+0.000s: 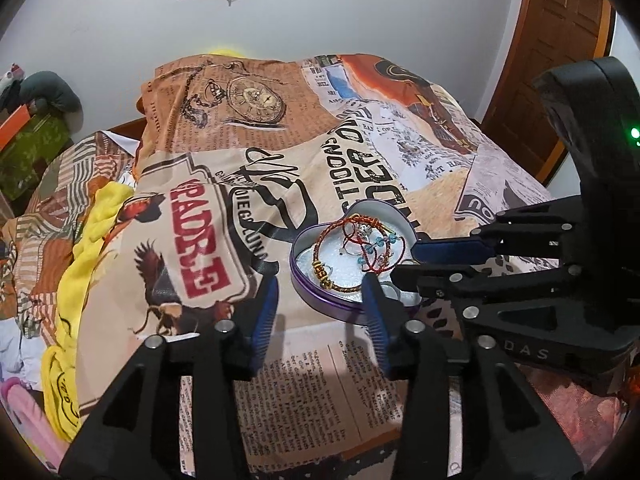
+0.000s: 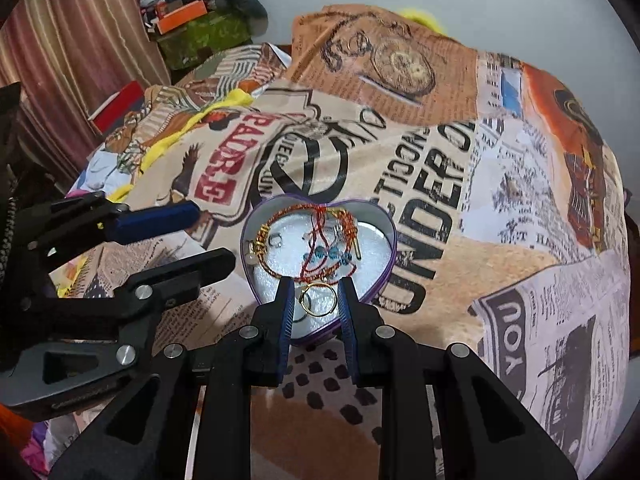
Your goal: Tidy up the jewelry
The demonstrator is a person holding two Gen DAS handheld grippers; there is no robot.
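A purple heart-shaped tin (image 1: 320, 302) (image 2: 390, 256) lies on the printed bedspread. It holds red and gold cord bracelets (image 1: 352, 240) (image 2: 320, 240), blue beads (image 2: 326, 255) and rings. My right gripper (image 2: 316, 286) is over the tin's near tip, jaws partly open. A gold ring (image 2: 318, 300) sits between its fingers; the frames do not show whether they touch it. In the left wrist view the right gripper (image 1: 404, 258) reaches in from the right. My left gripper (image 1: 322, 286) is open and empty, just left of and in front of the tin.
The bedspread (image 1: 280, 380) (image 2: 520, 240) covers the bed. A yellow cloth (image 1: 92, 248) and pink items lie at its left edge. Boxes and clothes (image 2: 192, 20) are piled by a curtain at the far left. A wooden door (image 1: 560, 40) stands at the right.
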